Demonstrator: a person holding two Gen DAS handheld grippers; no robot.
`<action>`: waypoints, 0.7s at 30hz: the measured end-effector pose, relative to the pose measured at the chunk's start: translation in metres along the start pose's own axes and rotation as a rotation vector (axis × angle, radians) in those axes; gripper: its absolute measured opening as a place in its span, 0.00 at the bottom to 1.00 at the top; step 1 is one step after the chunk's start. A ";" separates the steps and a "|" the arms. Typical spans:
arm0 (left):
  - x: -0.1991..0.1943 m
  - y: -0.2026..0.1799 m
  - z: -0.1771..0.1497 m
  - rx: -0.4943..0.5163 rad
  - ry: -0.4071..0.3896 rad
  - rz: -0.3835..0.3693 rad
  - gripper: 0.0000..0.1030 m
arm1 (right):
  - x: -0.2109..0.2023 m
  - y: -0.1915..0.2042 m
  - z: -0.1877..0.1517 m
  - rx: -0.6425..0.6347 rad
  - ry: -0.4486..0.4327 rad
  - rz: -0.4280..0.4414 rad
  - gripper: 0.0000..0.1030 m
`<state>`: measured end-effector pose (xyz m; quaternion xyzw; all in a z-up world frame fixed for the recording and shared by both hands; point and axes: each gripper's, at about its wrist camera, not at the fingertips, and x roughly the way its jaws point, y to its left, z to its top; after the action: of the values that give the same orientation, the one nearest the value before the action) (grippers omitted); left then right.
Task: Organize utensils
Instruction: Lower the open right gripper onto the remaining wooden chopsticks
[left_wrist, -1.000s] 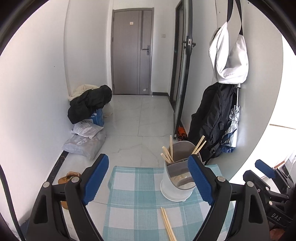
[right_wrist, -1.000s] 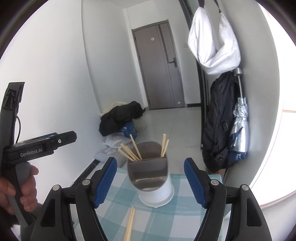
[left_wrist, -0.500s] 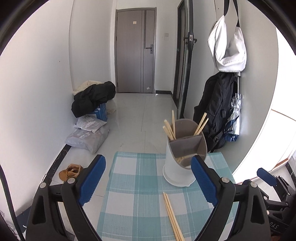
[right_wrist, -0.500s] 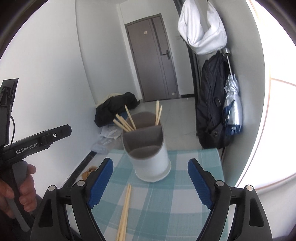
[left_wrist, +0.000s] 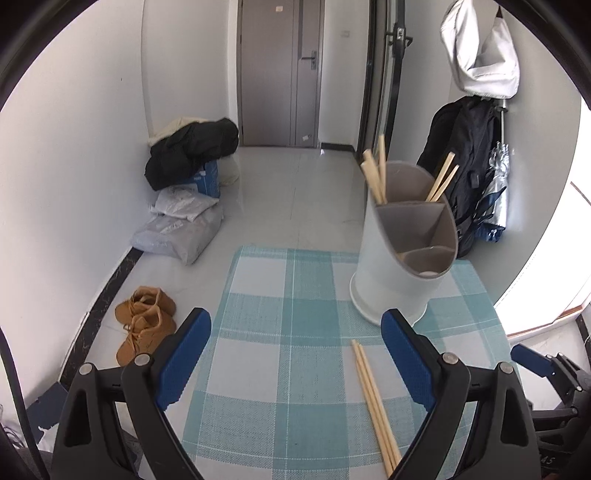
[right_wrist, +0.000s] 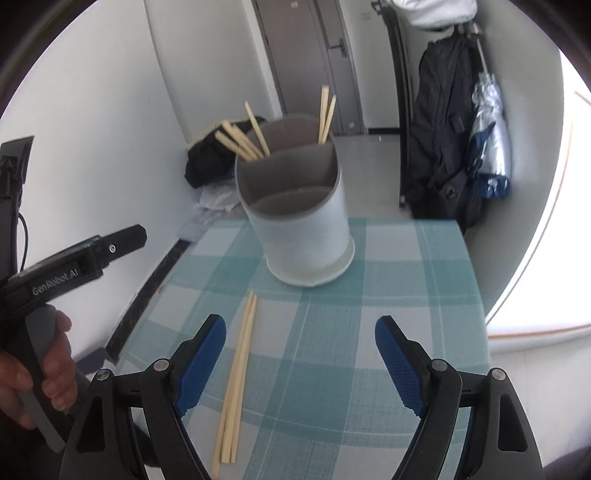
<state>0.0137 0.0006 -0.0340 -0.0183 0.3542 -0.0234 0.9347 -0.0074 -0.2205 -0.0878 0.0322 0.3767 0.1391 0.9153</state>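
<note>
Blue-padded, the right gripper (right_wrist: 301, 354) hangs wide apart and empty, as does the left gripper (left_wrist: 295, 350). Loose chopsticks (right_wrist: 238, 373) lie on the checked cloth (right_wrist: 406, 295) just before the holder (right_wrist: 303, 236). Best to pinch them mid-length, together, then tip them upright into a compartment.

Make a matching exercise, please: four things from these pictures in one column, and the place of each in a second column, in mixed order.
1. loose chopsticks
2. utensil holder
3. brown shoes
4. white bag

a. hanging on the wall
b. lying flat on the checked cloth
c. on the floor beside the table
d. standing upright on the cloth

Pairs: 1-b, 2-d, 3-c, 4-a
</note>
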 end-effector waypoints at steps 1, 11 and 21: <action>0.003 0.002 0.000 -0.004 0.012 0.004 0.88 | 0.006 0.001 -0.002 -0.006 0.023 -0.003 0.81; 0.020 0.029 0.000 -0.029 0.059 0.054 0.88 | 0.061 0.015 -0.009 -0.073 0.194 -0.015 0.73; 0.027 0.054 0.003 -0.115 0.103 0.053 0.88 | 0.097 0.036 -0.014 -0.142 0.299 0.005 0.50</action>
<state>0.0373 0.0527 -0.0521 -0.0614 0.4031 0.0209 0.9129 0.0397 -0.1595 -0.1578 -0.0528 0.4978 0.1710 0.8486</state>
